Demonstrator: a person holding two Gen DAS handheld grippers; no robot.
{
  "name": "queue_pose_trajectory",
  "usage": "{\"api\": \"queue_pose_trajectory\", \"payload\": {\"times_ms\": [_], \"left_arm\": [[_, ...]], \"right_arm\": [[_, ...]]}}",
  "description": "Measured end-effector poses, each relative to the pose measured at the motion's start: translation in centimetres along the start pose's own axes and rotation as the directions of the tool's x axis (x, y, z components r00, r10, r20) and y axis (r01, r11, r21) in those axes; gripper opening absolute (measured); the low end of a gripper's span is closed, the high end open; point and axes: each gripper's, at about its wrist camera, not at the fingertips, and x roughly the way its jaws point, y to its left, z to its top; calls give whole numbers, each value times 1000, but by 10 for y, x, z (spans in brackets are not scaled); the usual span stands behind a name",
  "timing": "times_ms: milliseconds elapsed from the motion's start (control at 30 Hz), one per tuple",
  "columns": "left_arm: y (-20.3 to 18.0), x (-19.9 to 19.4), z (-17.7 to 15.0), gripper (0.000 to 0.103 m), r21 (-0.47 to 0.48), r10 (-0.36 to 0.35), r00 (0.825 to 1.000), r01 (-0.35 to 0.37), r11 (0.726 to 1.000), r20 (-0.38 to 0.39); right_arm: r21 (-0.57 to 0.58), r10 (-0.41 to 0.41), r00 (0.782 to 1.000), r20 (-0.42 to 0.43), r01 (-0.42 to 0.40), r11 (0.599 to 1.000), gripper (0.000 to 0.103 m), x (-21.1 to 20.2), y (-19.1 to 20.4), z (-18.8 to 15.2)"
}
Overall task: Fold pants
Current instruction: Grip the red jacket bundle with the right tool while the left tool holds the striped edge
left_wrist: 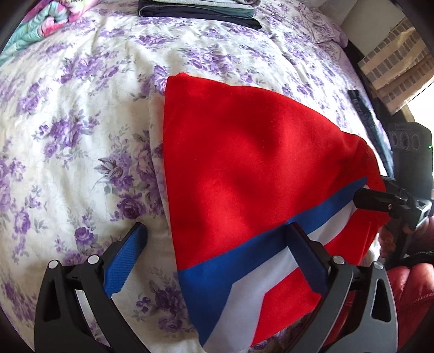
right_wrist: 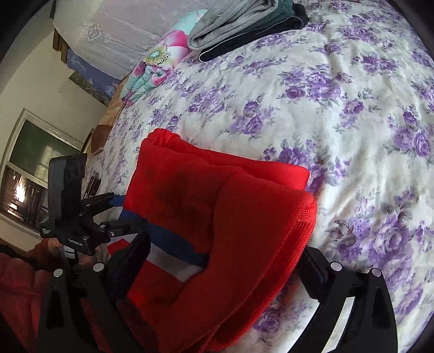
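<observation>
Red pants (left_wrist: 244,152) with a blue and white stripe lie folded on the floral bedspread (left_wrist: 67,122). My left gripper (left_wrist: 217,233) is open, its jaws wide apart over the pants' near left edge; the left finger is over the bedspread, the right over the stripe. My right gripper (right_wrist: 225,244) is open, its jaws wide on either side of the folded red pants (right_wrist: 217,206). In the left wrist view the right gripper (left_wrist: 379,202) shows at the pants' right edge. In the right wrist view the left gripper (right_wrist: 114,214) shows at the pants' striped end.
A stack of folded dark and grey clothes (left_wrist: 198,10) lies at the far side of the bed, also in the right wrist view (right_wrist: 244,24). A colourful floral quilt (right_wrist: 160,65) lies beside it. A window (right_wrist: 32,168) is past the bed's edge.
</observation>
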Motion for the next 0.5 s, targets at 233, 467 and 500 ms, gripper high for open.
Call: {"api": "queue_pose_trajectory", "payload": {"times_ms": [233,467,500], "left_arm": [[15,-11,-11,98,19,-111,993,112,994,-50],[20,-16,-18,91,-5,-226,971,227,974,-81],[19,-15,-17,90,5,-221,972,222,975,-84]], "right_arm": [[246,115,985,131,-144,958,99,-45,-33,2],[376,153,971,185,-213,902,98,-43,-57,3],[355,130,979,156,-178,918,93,-35,-52,4]]}}
